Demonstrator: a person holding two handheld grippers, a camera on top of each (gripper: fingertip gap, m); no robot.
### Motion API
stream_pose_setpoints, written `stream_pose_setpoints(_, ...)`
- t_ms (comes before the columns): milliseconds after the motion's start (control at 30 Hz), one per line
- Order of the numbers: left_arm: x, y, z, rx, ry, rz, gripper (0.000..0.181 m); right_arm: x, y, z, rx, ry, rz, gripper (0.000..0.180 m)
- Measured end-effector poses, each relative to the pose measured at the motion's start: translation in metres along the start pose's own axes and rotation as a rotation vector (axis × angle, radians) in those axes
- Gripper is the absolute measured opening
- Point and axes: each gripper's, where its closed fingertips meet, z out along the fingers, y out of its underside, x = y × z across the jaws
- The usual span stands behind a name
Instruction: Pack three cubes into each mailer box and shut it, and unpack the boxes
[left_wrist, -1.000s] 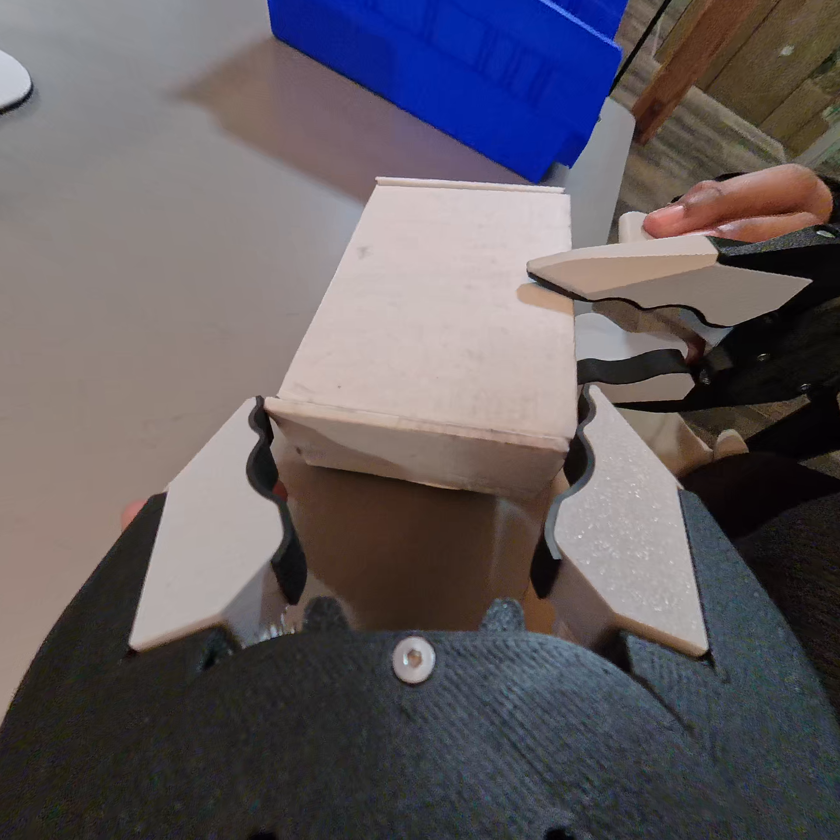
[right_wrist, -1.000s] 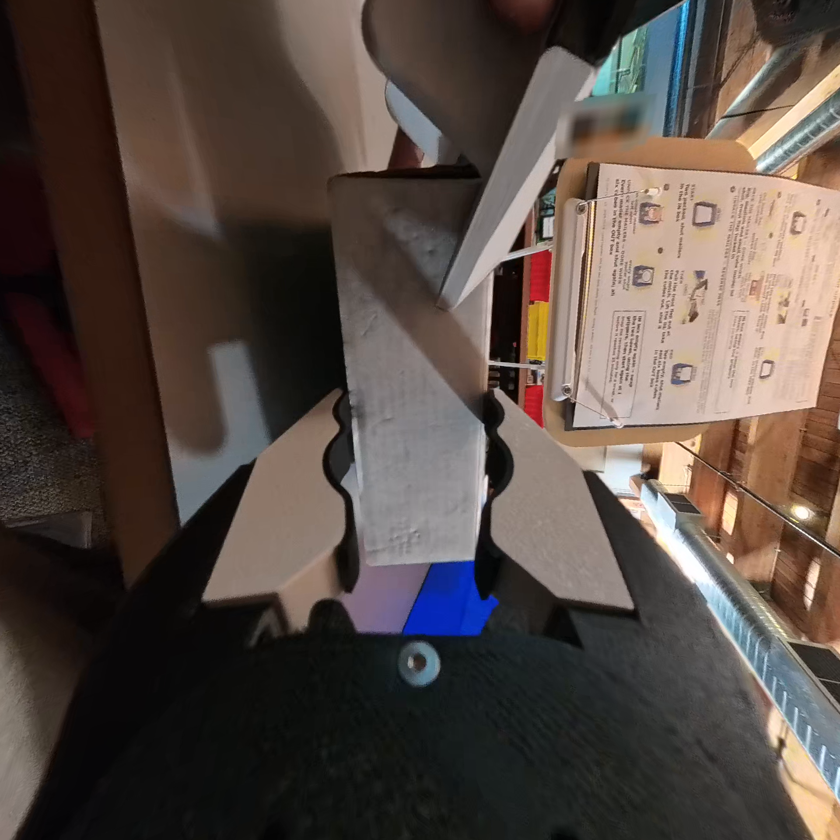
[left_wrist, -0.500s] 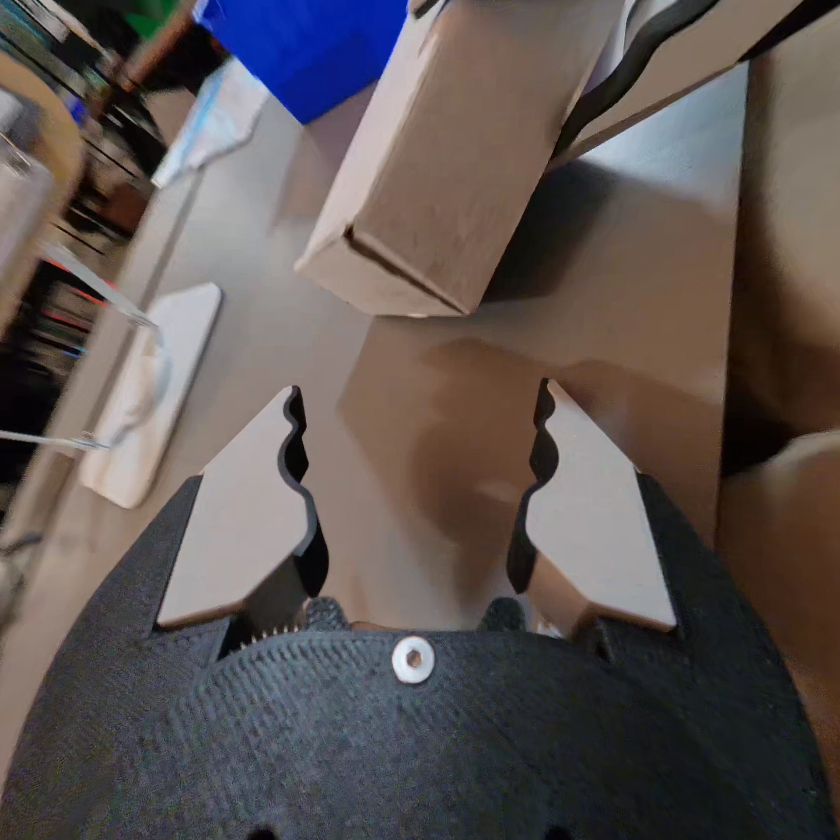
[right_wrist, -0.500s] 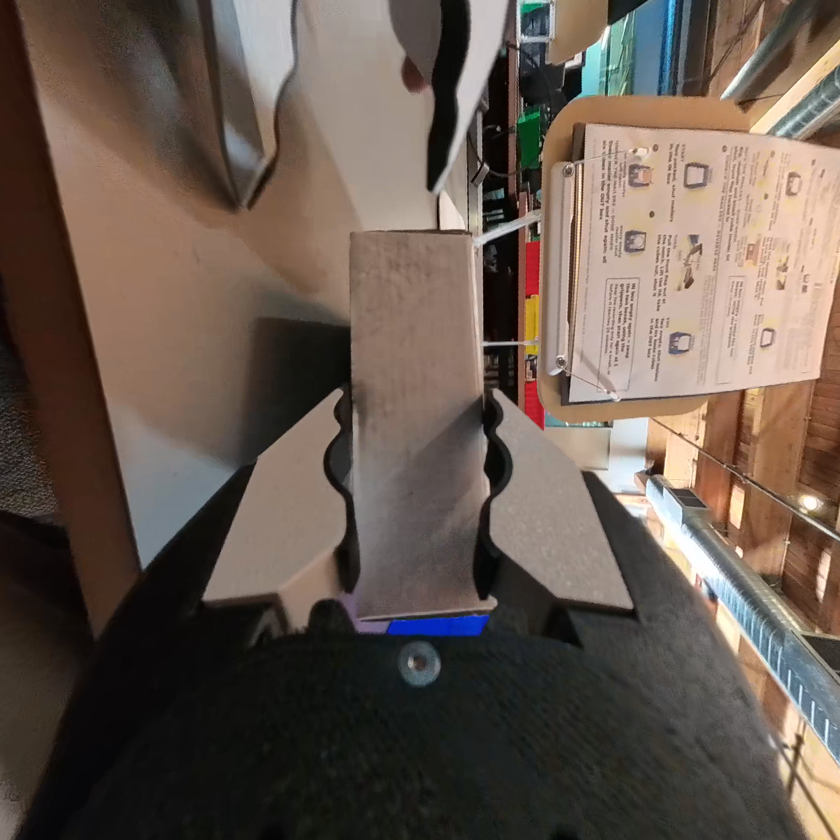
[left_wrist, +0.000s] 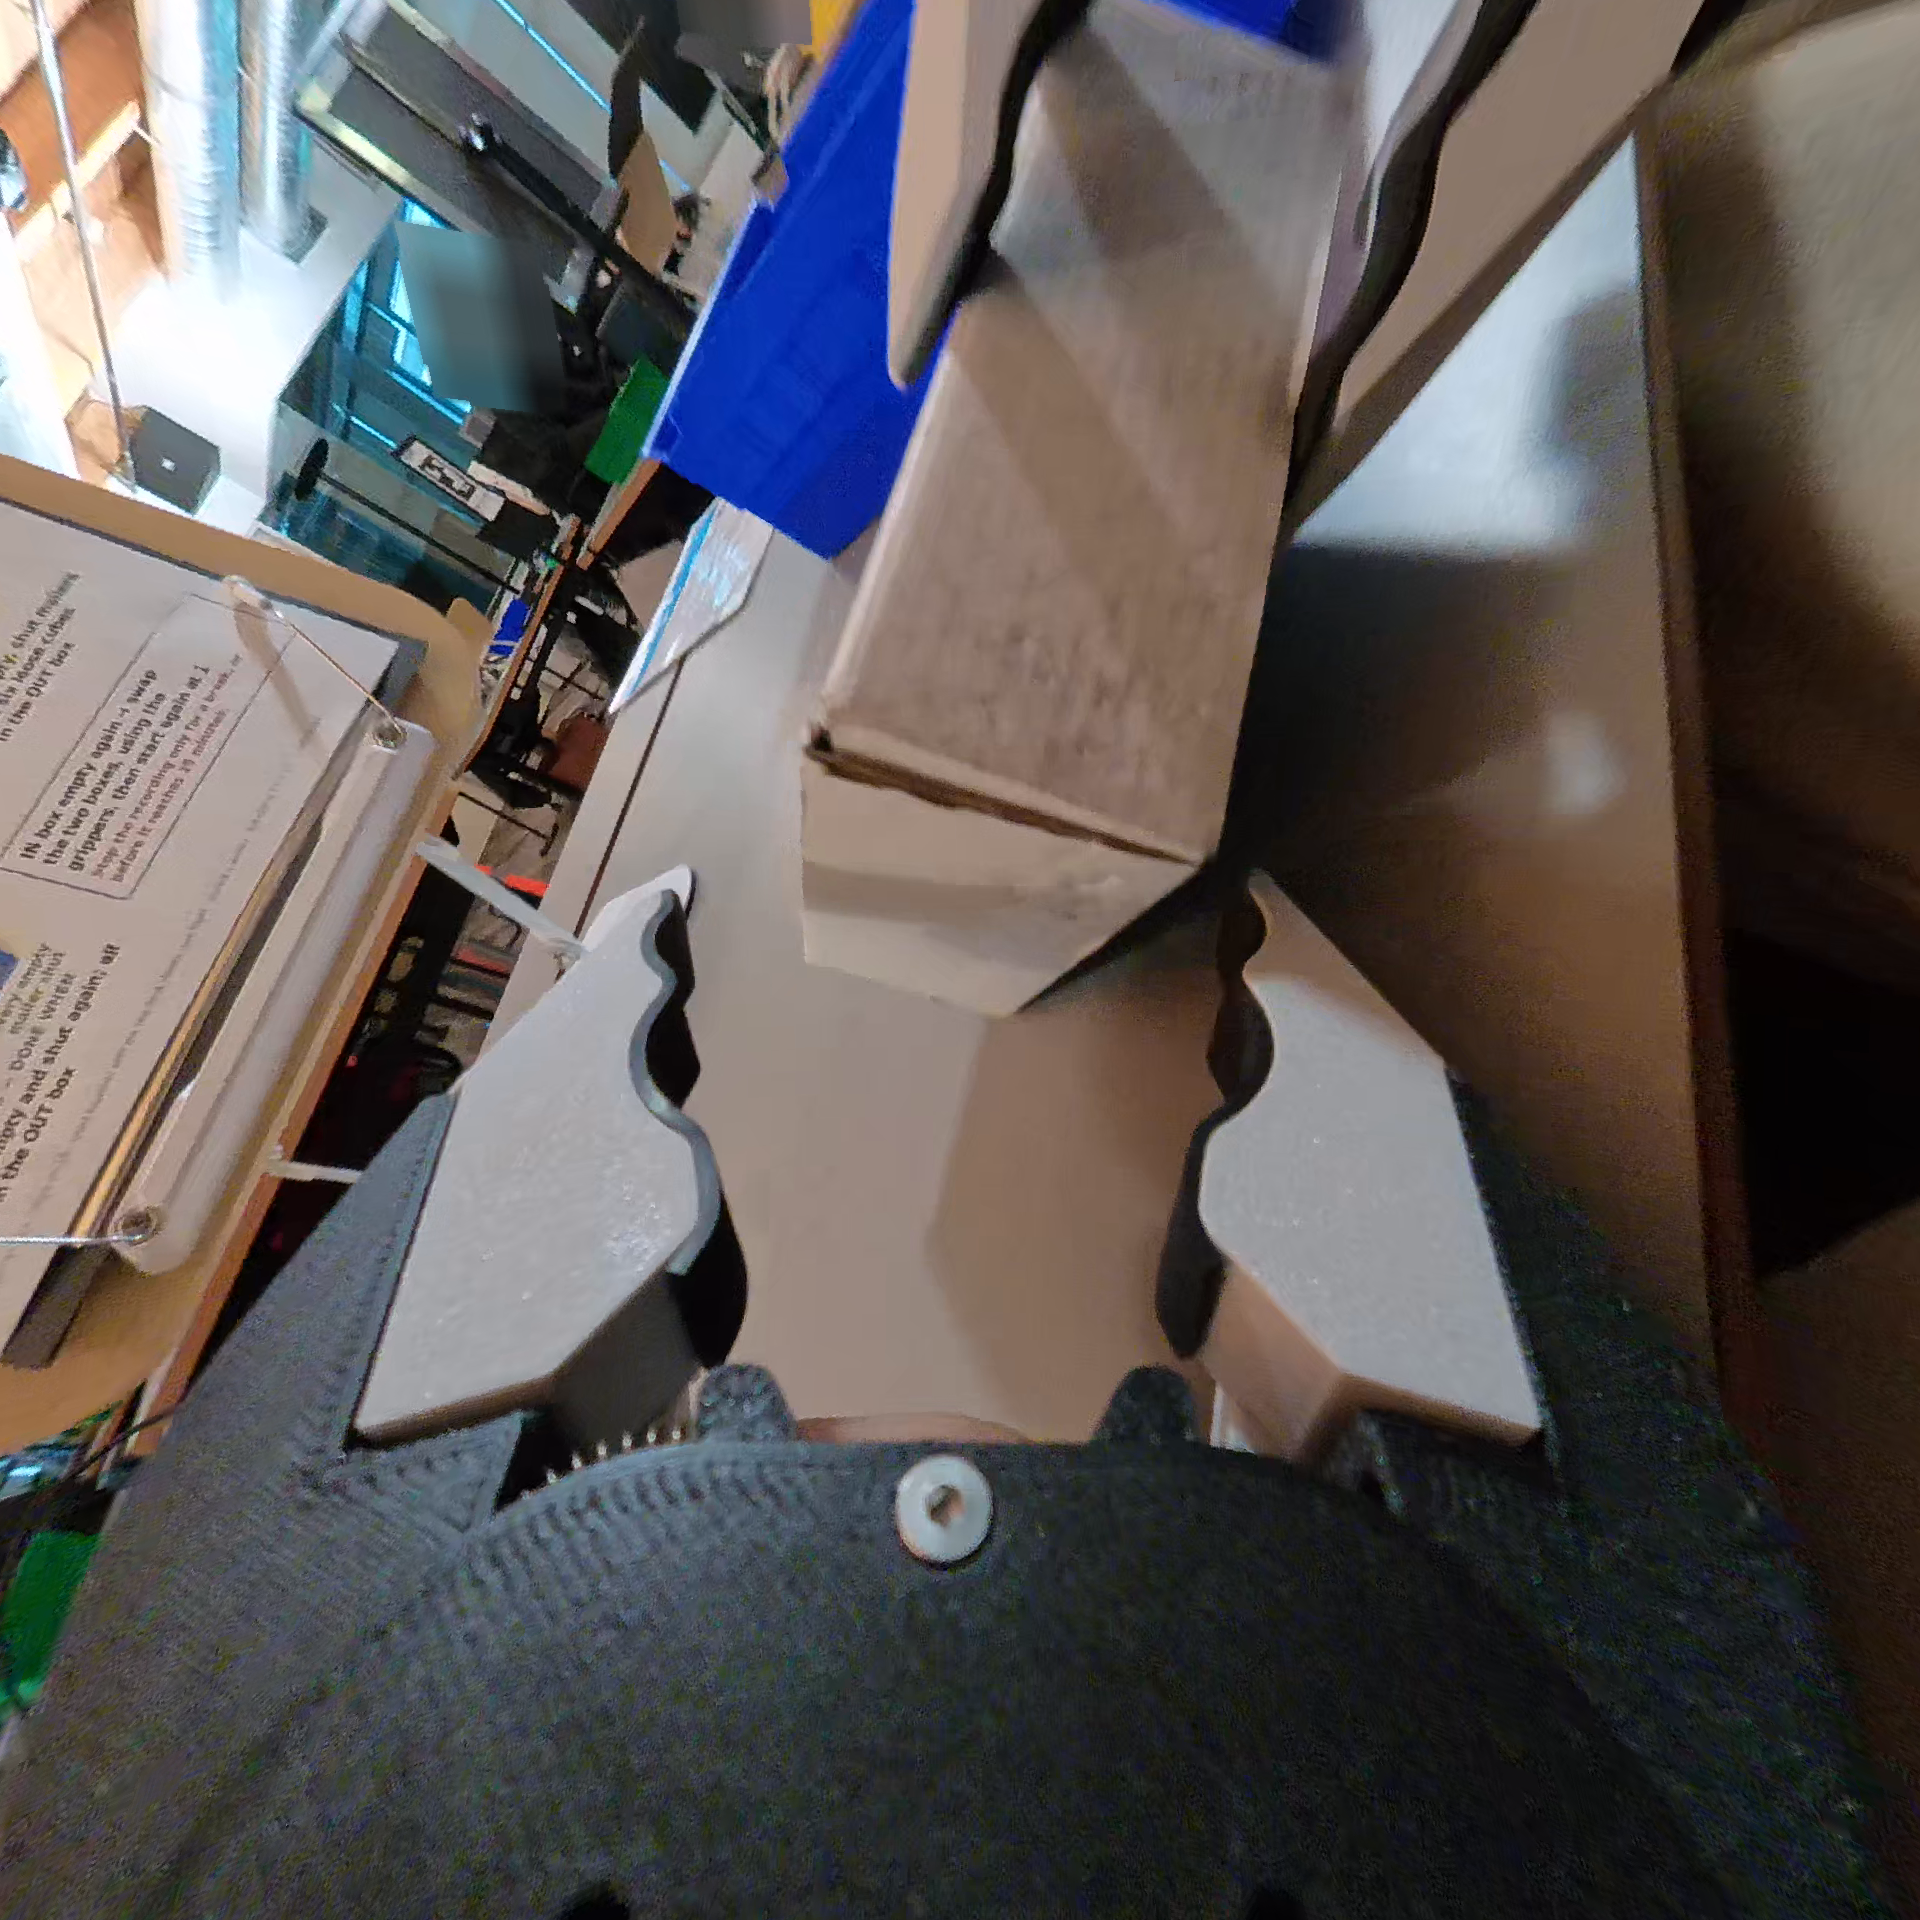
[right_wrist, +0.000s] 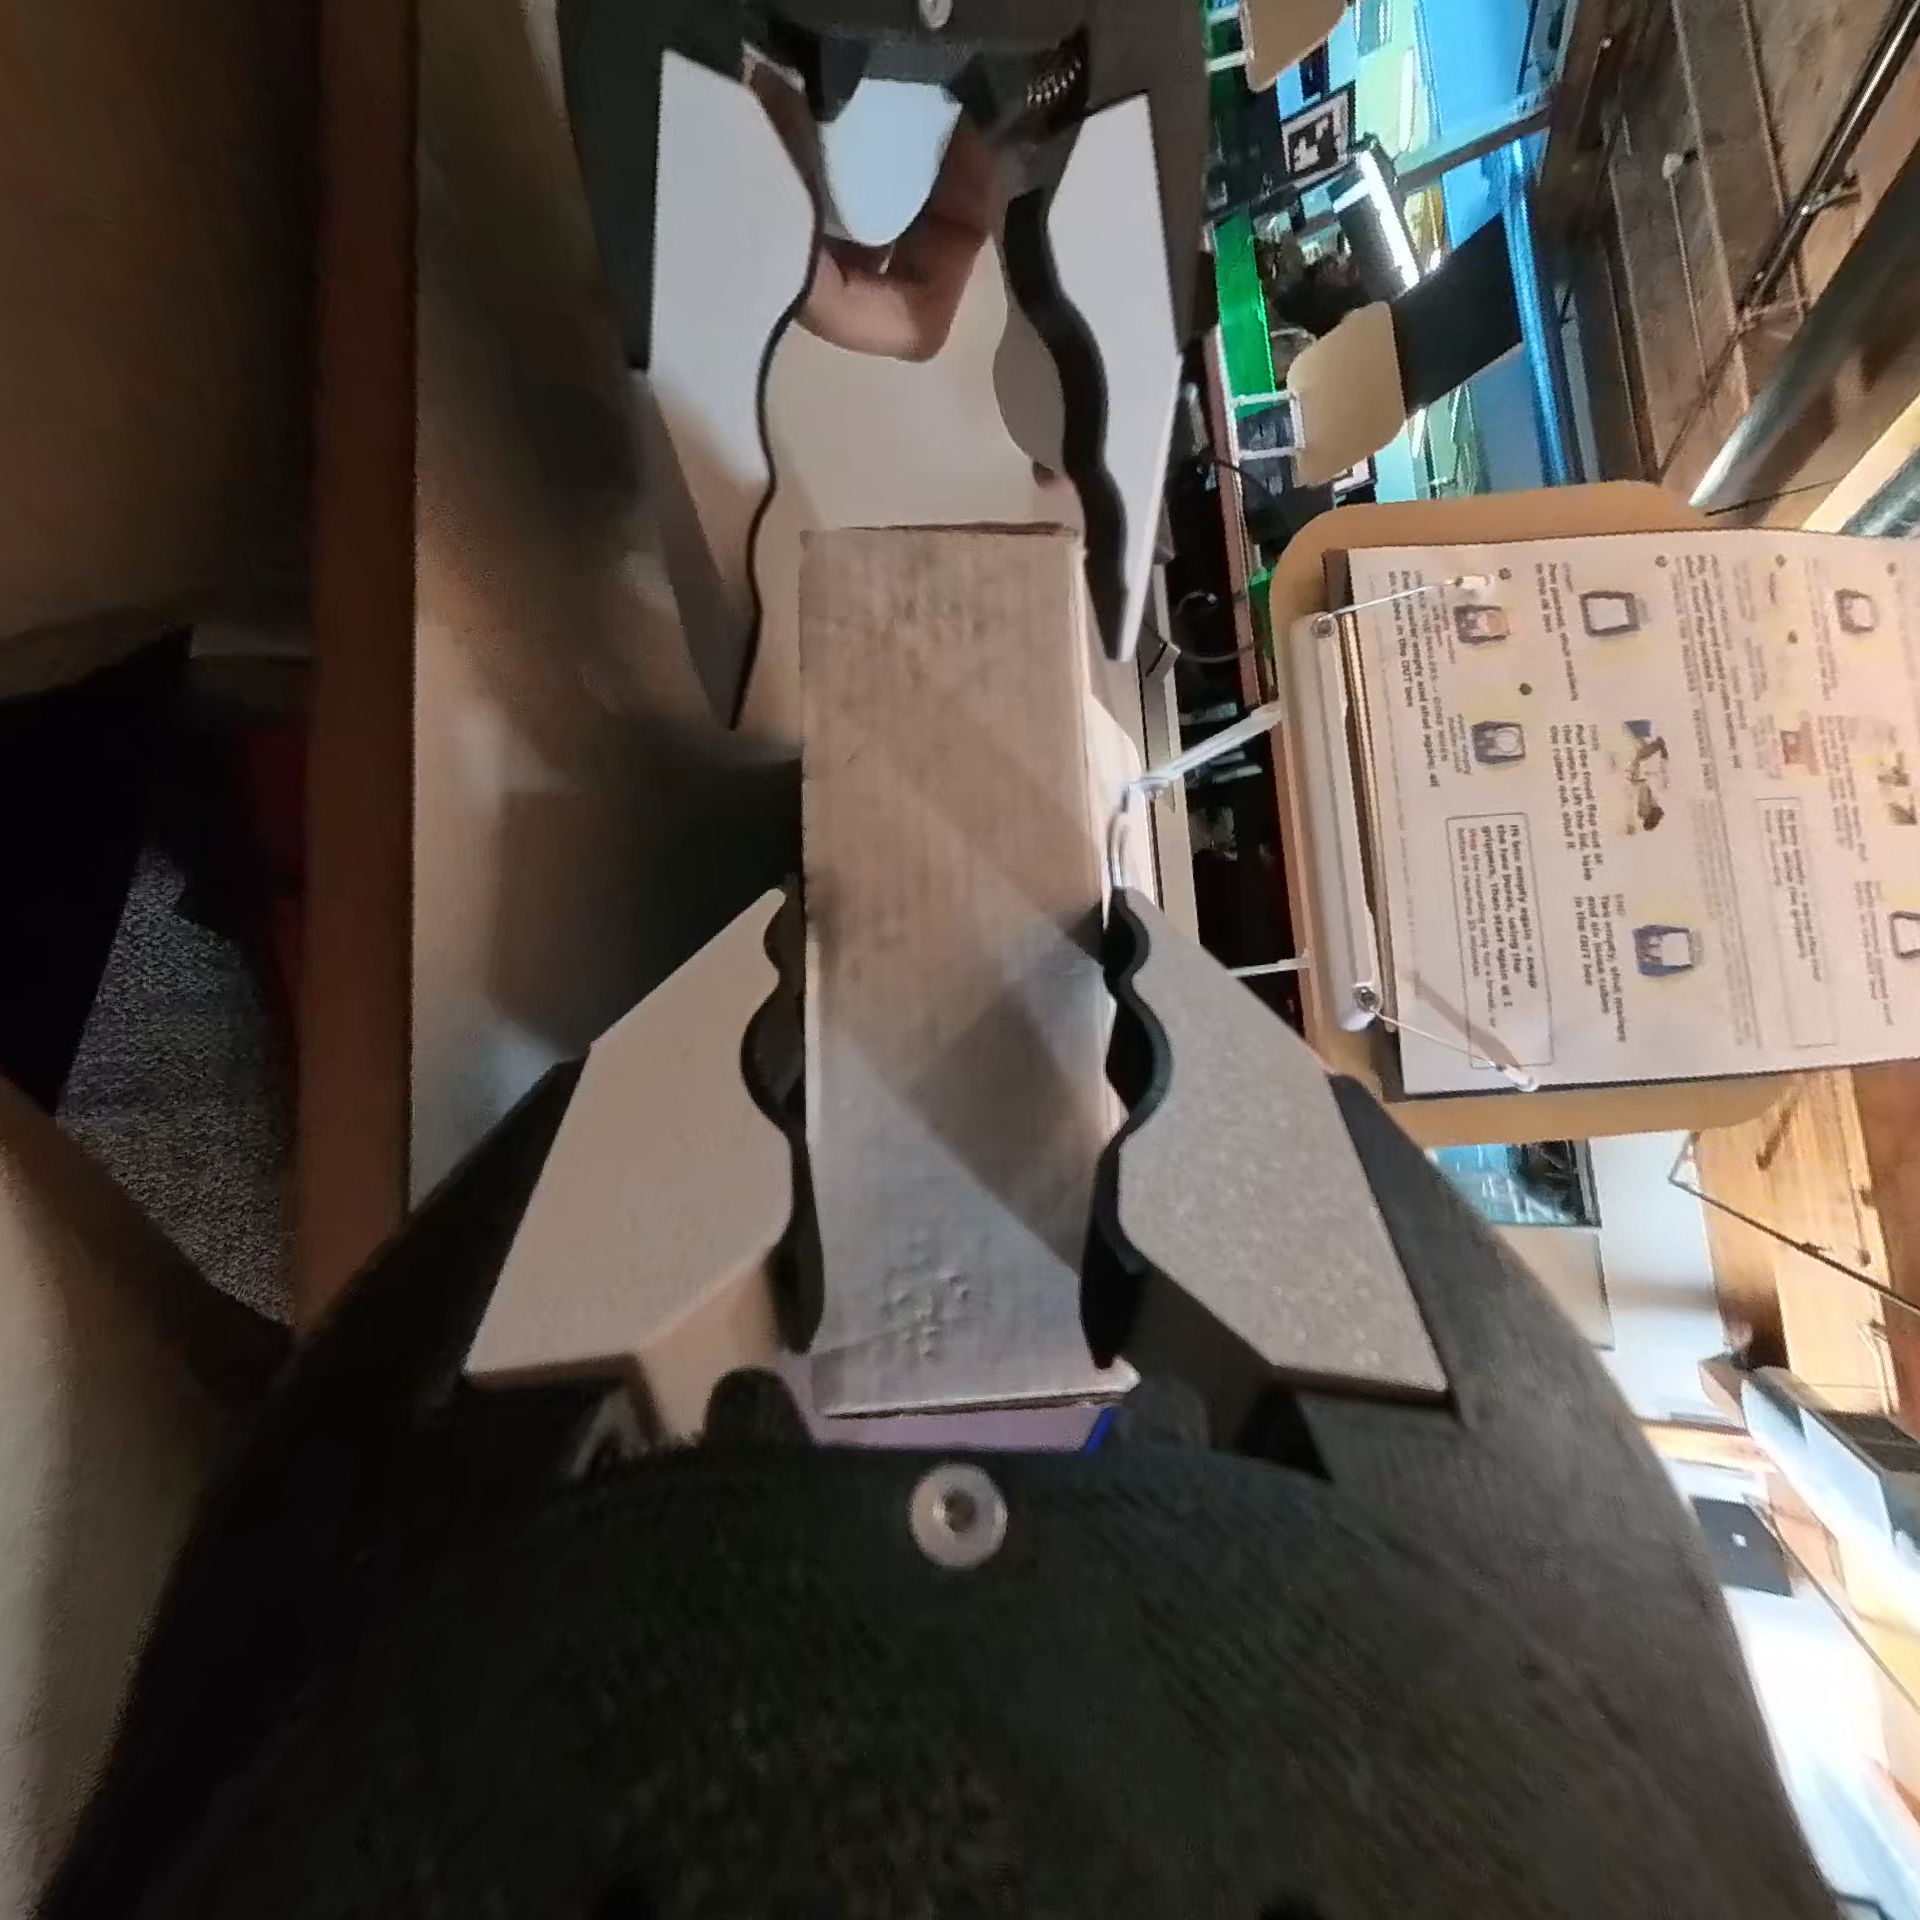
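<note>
The right claw (right_wrist: 945, 1132) grips the closed box (right_wrist: 940, 831) between its fingers, holding it above the bench (left_wrist: 862, 1091). The left claw (left_wrist: 961, 1060) is spread and empty, facing the box's far end (left_wrist: 977, 914), just short of touching it.

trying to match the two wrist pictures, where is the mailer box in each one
Left wrist view: the mailer box runs from top centre down to mid-frame, held at its far end by the right gripper, ahead of the open left gripper.
Right wrist view: the box stands at centre, clamped in the right gripper.
Shared landmark: the instruction sheet on its board.
</note>
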Motion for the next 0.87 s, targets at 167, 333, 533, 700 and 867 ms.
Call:
stream_pose_setpoints(167,-0.003,-0.023,-0.005,0.098,-0.034,0.0,0.087,0.002,-0.006,-0.002,0.053,-0.004,0.033,0.057)
stream_pose_setpoints(333,0.0,-0.031,-0.007,0.139,-0.048,0.066,0.069,0.005,-0.008,-0.004,0.083,0.005,0.075,0.057)
stream_pose_setpoints(533,-0.006,-0.023,-0.005,0.106,0.012,-0.106,0.067,0.02,-0.01,-0.007,0.076,0.108,0.056,0.055)
stream_pose_setpoints(700,-0.008,-0.023,-0.005,0.089,0.0,-0.122,0.067,0.019,-0.014,-0.009,0.07,0.126,-0.015,0.048)
stream_pose_setpoints(867,-0.012,-0.018,-0.004,0.072,-0.001,-0.165,0.067,0.023,-0.017,-0.013,0.078,0.152,-0.027,0.039)
